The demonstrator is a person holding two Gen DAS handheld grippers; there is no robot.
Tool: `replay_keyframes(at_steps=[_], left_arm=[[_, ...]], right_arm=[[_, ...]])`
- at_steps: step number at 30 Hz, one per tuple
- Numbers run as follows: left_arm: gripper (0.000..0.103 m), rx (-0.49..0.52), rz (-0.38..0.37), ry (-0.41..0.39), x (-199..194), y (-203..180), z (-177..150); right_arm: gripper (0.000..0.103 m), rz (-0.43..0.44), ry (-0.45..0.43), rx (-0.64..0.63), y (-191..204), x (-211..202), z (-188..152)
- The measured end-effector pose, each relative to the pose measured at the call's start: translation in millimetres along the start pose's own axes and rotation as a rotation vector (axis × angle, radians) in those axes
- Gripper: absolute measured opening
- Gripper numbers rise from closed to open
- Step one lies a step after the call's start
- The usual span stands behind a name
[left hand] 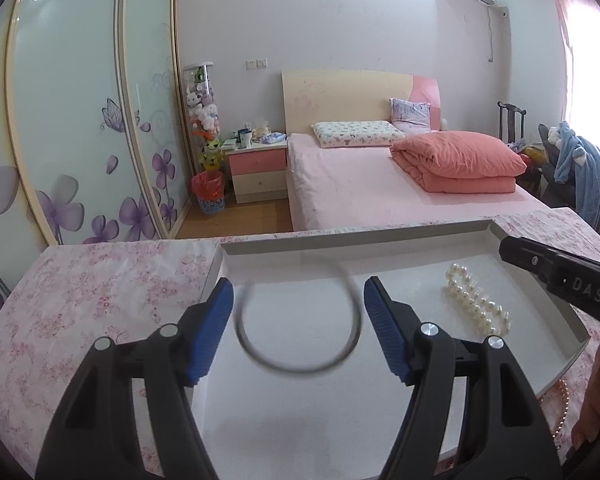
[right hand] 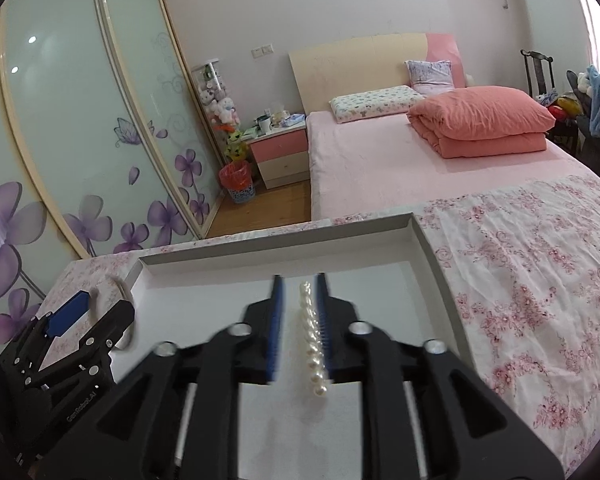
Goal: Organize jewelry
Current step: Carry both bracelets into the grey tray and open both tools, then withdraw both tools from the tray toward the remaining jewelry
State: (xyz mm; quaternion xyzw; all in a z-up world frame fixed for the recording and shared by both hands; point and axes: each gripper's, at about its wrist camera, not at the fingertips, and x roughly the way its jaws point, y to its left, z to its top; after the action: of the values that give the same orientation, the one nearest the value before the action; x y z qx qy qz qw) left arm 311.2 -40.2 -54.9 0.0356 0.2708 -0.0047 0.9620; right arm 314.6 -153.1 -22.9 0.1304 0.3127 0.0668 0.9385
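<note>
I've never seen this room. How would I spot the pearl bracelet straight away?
Find the flowery tablecloth at the foot of the pink bed, then the shallow white tray on it. The pearl bracelet lies on the tray's right side: chunky cream beads, unlike the thin plain bangle beside it.

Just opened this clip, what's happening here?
A person with two handheld grippers is sorting jewelry into a white tray on a floral-covered surface. The left gripper has its jaws open around a blurred metal bangle. The right gripper has narrow jaws either side of a pearl bracelet over the tray; contact is unclear.
</note>
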Motion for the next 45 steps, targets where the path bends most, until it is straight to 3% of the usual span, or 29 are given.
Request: replay_keyframes(at_steps=[10,23,30,34,41,42,44,45], left_arm=[[0.067,-0.008,0.017,-0.019,-13,6,6],[0.067,-0.060,0.069,-0.040,-74,51,-14],[0.071,-0.080,0.087,-0.035,-115,78,-43],[0.072,-0.075,0.095,-0.013,-136,89,-65],[0.074,-0.077,0.077,0.049,-144,96,-92],[0.074,-0.075,0.075,0.055,-144,97,-95],[0.076,-0.068,0.070,0.065,-146,95,-100],[0.076,-0.066,0.067,0.067,-146,95,-101]], right_arm=[[0.033,-0.023,-0.028,-0.010,-4,-18,-2],[0.033,-0.021,-0.038,-0.034,-4,-69,-24],[0.033,-0.020,0.041,-0.049,-11,-99,-61],[0.033,-0.009,0.139,-0.076,-12,-107,-94],[0.043,0.011,0.258,-0.113,-3,-108,-135],[0.046,0.011,0.268,-0.119,-1,-107,-137],[0.064,0.006,0.286,-0.145,5,-105,-141],[0.067,0.004,0.293,-0.171,9,-104,-143]])
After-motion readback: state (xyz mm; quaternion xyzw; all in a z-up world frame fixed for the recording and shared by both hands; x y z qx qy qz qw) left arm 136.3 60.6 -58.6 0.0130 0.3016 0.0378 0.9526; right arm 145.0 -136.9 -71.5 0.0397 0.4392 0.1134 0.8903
